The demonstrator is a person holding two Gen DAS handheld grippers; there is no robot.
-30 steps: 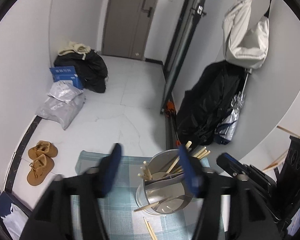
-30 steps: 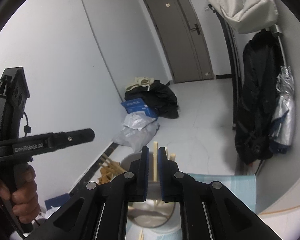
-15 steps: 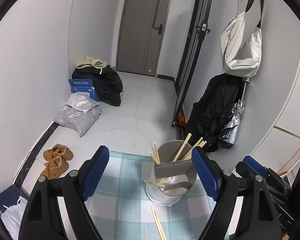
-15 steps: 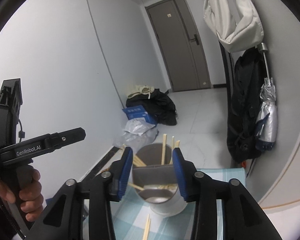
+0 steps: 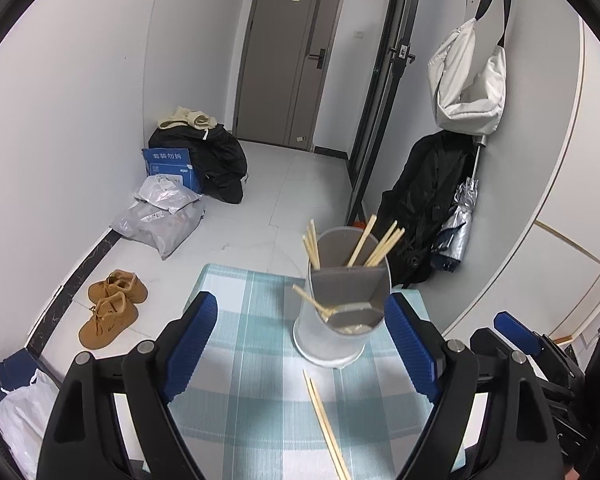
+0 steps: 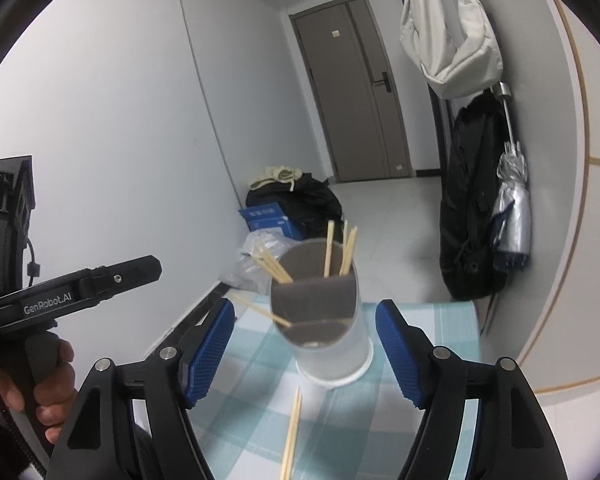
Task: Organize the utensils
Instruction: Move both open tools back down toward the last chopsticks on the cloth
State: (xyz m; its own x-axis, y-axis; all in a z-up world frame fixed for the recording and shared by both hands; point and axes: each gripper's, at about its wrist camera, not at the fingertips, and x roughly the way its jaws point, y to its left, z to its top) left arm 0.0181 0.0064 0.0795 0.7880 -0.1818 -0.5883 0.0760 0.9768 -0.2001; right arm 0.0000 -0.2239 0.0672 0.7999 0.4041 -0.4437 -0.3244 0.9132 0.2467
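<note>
A grey divided utensil holder point(image 5: 346, 300) stands on the blue checked tablecloth point(image 5: 252, 400) and holds several wooden chopsticks point(image 5: 374, 242). It also shows in the right wrist view point(image 6: 324, 320). A loose pair of chopsticks point(image 5: 326, 426) lies flat on the cloth in front of it, and shows in the right wrist view point(image 6: 292, 434) too. My left gripper point(image 5: 300, 354) is open and empty, held back from the holder. My right gripper point(image 6: 304, 354) is open and empty, also short of the holder.
The small table ends just behind the holder. On the floor beyond lie brown shoes point(image 5: 110, 306), grey parcels point(image 5: 160, 216), a blue box point(image 5: 170, 164) and black bags. A black coat and an umbrella point(image 5: 458, 226) hang at the right wall. The left gripper's handle point(image 6: 60, 300) is at my right gripper's left.
My right gripper let go of a chopstick into the holder, opened wide and pulled back. My left gripper also drew back from the holder and opened wider.
</note>
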